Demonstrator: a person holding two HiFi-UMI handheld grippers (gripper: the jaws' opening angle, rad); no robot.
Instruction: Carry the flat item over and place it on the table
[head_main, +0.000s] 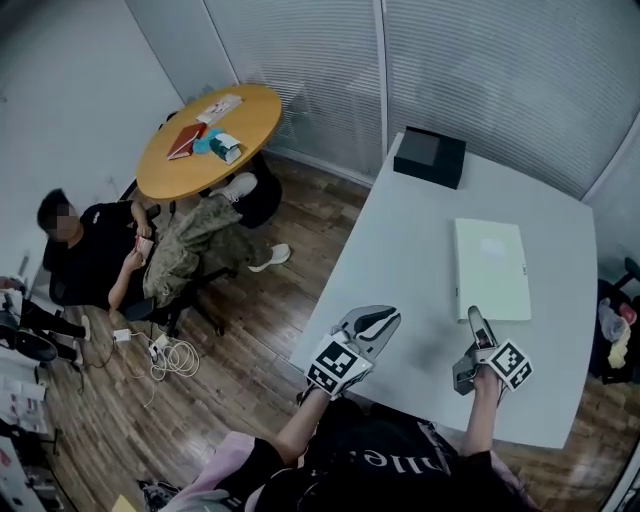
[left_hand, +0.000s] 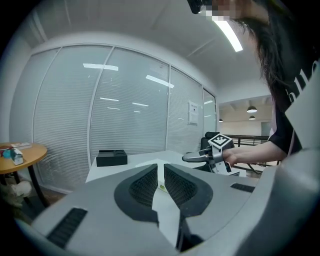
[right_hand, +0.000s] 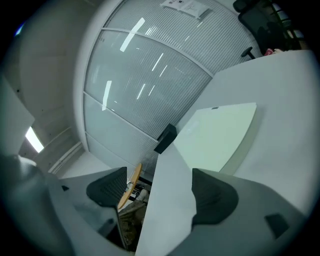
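The flat item (head_main: 490, 268) is a pale green-white slab lying on the white table (head_main: 410, 260), towards its right side. In the right gripper view the flat item (right_hand: 217, 135) lies ahead of the jaws, which stand wide apart with only table between them. My right gripper (head_main: 476, 328) is open, just short of the item's near edge. My left gripper (head_main: 372, 322) hovers over the table's near left part, its pads (left_hand: 146, 184) almost touching and holding nothing. The right gripper (left_hand: 200, 157) also shows in the left gripper view, off to the right.
A black box (head_main: 430, 157) stands at the table's far corner. Back left is a round wooden table (head_main: 255, 120) with a red book and small items. A person (head_main: 100, 255) sits on a chair at the left, with cables (head_main: 170, 355) on the floor. Glass walls with blinds run behind.
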